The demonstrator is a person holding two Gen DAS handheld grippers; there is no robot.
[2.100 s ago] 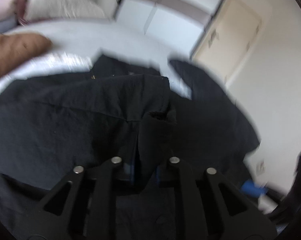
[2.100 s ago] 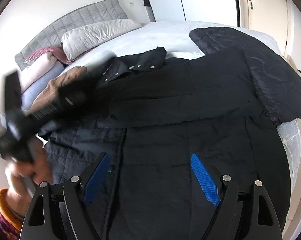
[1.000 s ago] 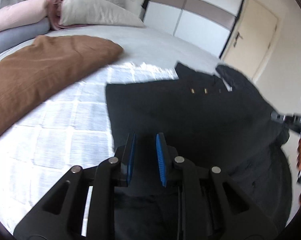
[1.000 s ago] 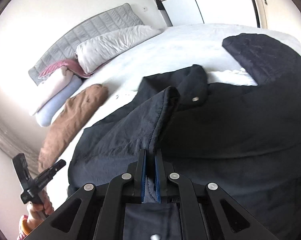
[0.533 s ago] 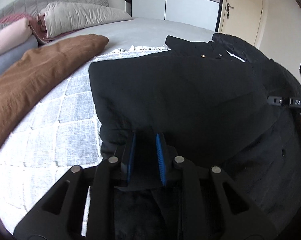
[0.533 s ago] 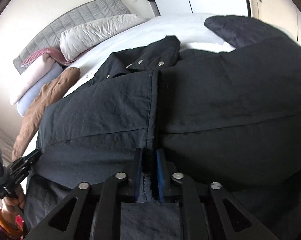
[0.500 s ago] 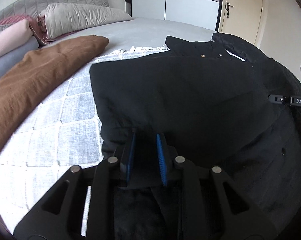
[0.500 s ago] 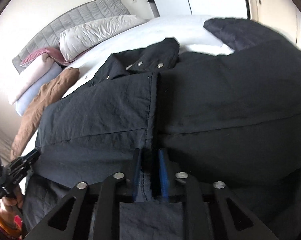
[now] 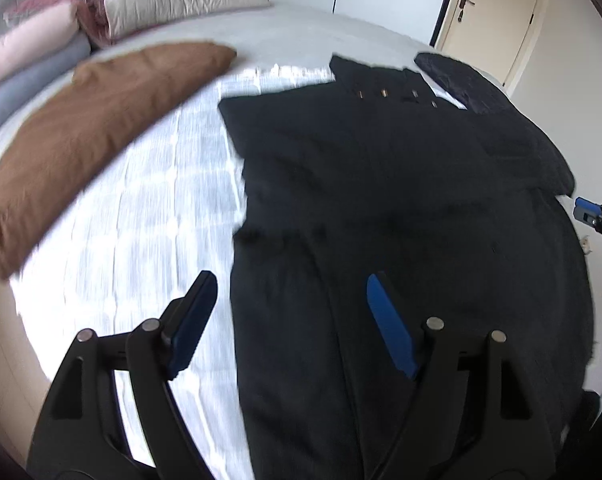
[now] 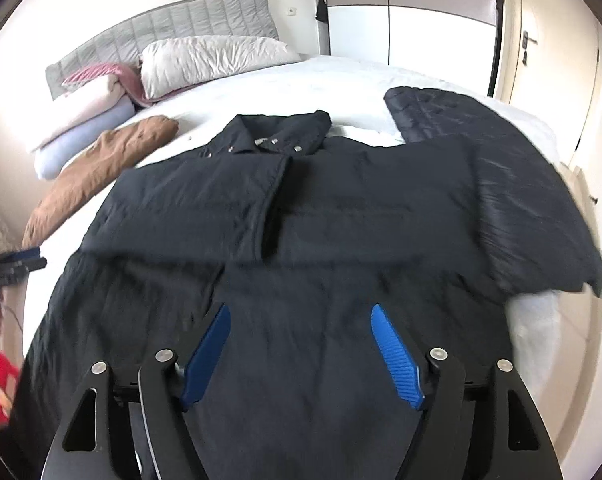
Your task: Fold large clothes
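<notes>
A large black coat (image 9: 381, 184) (image 10: 301, 264) lies flat on the white bed, collar with snaps (image 10: 279, 136) at the far end. Both sleeves are folded across its chest and meet near the middle. My left gripper (image 9: 289, 296) hovers over the coat's near left edge, its jaws opening with nothing between them. My right gripper (image 10: 299, 324) hangs above the coat's lower body, jaws also opening and empty. The right gripper's tip (image 9: 593, 216) shows at the left wrist view's right edge; the left gripper's tip (image 10: 19, 260) shows at the right wrist view's left edge.
A brown blanket (image 9: 93, 124) (image 10: 97, 168) lies left of the coat. A second dark quilted garment (image 10: 481, 152) lies at the coat's far right, near the bed edge. Pillows and folded bedding (image 10: 149, 76) sit by the grey headboard. A wardrobe and door (image 9: 497, 12) stand behind.
Both grippers let go of the sleeve cuffs they pinched and drew back toward the coat's hem. Their jaws went from nearly shut to wide. The sleeves now lie folded across the chest.
</notes>
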